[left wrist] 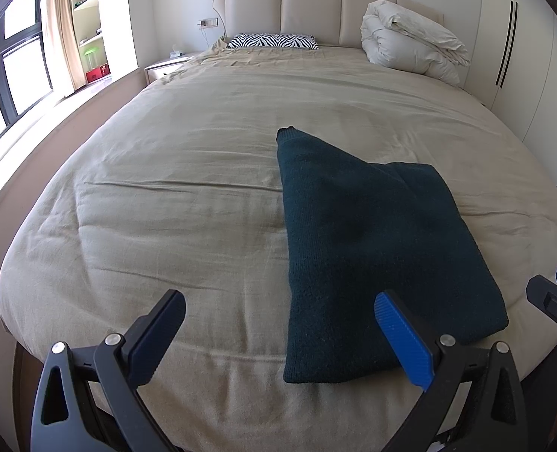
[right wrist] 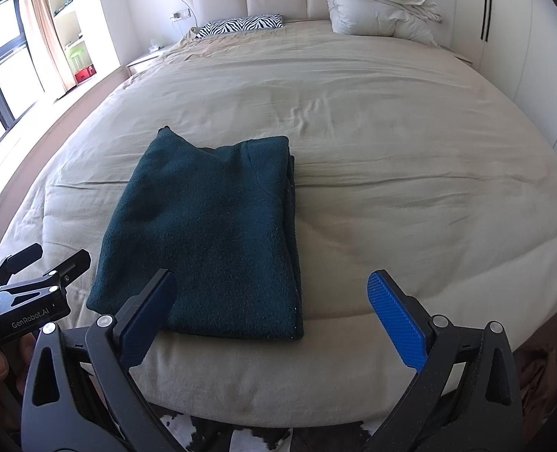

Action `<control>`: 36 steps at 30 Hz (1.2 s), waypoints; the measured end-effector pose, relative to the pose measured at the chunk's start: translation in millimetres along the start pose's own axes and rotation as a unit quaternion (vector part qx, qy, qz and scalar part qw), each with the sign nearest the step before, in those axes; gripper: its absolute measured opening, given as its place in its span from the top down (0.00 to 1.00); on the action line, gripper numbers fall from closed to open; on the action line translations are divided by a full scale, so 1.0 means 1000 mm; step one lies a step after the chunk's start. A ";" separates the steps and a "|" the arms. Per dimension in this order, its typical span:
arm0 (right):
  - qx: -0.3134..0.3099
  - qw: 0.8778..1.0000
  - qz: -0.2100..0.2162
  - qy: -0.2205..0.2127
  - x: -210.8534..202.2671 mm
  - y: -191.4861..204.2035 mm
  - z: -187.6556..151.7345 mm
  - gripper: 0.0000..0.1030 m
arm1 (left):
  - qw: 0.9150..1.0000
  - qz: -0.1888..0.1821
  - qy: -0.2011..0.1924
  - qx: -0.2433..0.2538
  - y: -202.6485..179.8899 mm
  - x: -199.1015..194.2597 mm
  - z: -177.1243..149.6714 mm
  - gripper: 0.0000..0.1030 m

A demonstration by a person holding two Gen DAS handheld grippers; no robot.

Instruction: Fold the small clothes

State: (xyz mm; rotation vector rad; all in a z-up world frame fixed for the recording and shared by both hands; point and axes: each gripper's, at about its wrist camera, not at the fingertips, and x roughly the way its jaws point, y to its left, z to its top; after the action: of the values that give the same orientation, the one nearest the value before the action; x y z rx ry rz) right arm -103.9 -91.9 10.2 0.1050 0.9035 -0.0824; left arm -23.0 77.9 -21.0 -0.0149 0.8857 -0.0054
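Currently: 1 folded dark-green sweater centre-frame on beige bedspread; left gripper and right gripper both wide apart, holding nothing.

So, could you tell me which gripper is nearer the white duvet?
The right gripper, by a little. Both hover open at the bed's foot, far from the duvet at the head's right corner; the left gripper sits further left, past the sweater.

One dark green folded garment is seen on one bed. One zebra-print pillow and one rolled white duvet are counted at its head. Two grippers are shown, the left gripper and the right gripper, each with two spread fingers.
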 end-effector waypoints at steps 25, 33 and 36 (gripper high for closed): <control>0.001 1.000 0.000 0.002 0.002 -0.002 -0.002 0.00 | 1.000 -0.003 0.005 0.002 0.005 0.005 0.001 0.00; 0.001 1.000 0.001 0.004 0.002 -0.003 -0.004 0.00 | 1.000 -0.005 0.007 0.002 0.006 0.005 0.000 0.00; 0.001 1.000 0.001 0.004 0.002 -0.003 -0.004 0.00 | 1.000 -0.005 0.007 0.003 0.006 0.005 0.001 0.00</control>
State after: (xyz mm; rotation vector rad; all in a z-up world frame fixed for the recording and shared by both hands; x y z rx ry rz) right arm -105.8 -94.9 6.1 0.1075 0.9110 -0.0814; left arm -19.2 84.2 -25.1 -0.0144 0.9002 -0.0183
